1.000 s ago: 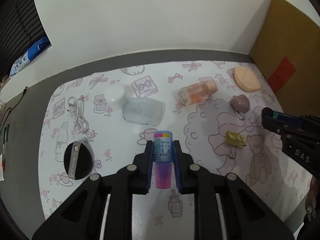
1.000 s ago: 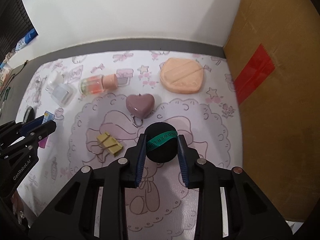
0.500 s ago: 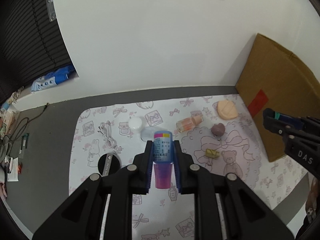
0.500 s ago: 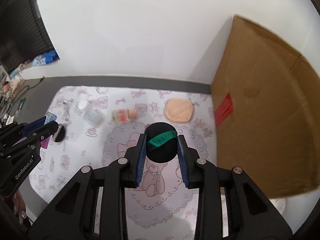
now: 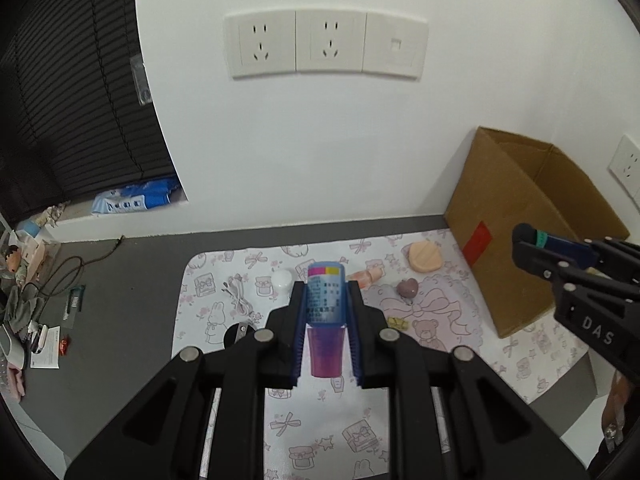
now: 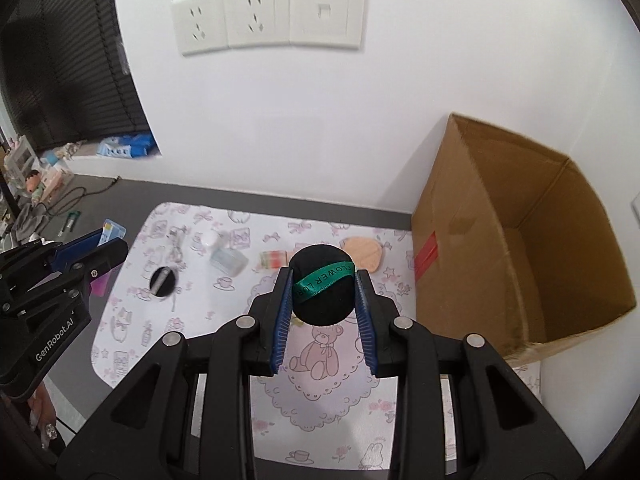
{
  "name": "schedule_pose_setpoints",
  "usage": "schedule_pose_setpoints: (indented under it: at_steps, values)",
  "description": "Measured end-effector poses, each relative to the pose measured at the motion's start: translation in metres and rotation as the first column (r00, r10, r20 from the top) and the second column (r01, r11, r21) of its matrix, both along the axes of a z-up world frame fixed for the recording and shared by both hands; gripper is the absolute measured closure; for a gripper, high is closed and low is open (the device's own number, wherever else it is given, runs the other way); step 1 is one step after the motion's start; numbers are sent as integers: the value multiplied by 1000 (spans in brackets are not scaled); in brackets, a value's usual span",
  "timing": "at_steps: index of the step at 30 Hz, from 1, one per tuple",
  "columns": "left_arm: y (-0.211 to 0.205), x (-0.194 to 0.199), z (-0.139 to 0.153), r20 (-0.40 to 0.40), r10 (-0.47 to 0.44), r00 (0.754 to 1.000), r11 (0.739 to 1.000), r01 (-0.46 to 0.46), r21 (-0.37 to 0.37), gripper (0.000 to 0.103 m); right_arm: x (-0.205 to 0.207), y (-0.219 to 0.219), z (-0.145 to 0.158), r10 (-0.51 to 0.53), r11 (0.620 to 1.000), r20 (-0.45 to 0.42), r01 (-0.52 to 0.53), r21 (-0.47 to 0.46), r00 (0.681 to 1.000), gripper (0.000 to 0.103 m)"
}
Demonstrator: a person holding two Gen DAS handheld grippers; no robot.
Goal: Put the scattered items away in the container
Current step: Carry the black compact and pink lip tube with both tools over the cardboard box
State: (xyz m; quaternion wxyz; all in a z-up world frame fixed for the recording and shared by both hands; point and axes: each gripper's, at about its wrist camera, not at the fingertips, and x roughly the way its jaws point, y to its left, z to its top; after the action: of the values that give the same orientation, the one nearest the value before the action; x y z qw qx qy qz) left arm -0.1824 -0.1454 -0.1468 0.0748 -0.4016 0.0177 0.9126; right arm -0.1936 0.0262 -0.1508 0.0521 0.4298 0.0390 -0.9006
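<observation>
— Holding anything, the left gripper (image 5: 326,322)?
— Yes, its jaws are clamped on a small blue bottle (image 5: 325,300) with a printed label and a purple end, lifted clear above the patterned mat (image 5: 404,408) on the worktop (image 5: 120,304).
— And the right gripper (image 6: 323,294)?
— Its jaws grip a black round puff (image 6: 323,304) with a green ribbon across it, also raised off the mat.
— Where is the container?
— An open cardboard box (image 6: 532,240) stands at the mat's right edge, against the wall, with a red tape strip on its side.
— What lies on the mat?
— A peach puff (image 5: 425,256), a heart-shaped case (image 5: 408,288), an orange bottle (image 5: 370,278) on its side, a white cable (image 5: 238,298) and a black round compact (image 6: 162,278).
</observation>
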Motion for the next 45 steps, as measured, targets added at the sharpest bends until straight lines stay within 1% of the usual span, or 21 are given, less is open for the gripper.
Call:
schedule_pose_setpoints:
  at_steps: [10, 16, 24, 31, 37, 45]
  values:
    - [-11, 32, 54, -99, 3, 995, 1000, -2, 8, 84, 34, -11, 57, 10, 1000, -89, -10, 11, 996, 72]
    - [-14, 47, 71, -142, 9, 990, 1000, -8, 7, 84, 53, -16, 81, 7, 1000, -140, -6, 10, 990, 72]
    - [-13, 53, 79, -159, -2, 987, 1000, 3, 7, 84, 63, -15, 93, -7, 1000, -152, 8, 9, 988, 72]
    - [2, 52, 83, -161, -18, 987, 1000, 19, 4, 84, 64, -7, 97, -22, 1000, -156, 23, 1, 988, 72]
    - [29, 51, 87, -169, -15, 985, 1000, 16, 2, 84, 67, 12, 97, -24, 1000, -173, 25, 3, 985, 72]
    - [84, 49, 87, -168, 1, 986, 1000, 0, 5, 84, 64, 65, 96, -23, 1000, -177, 24, 6, 984, 72]
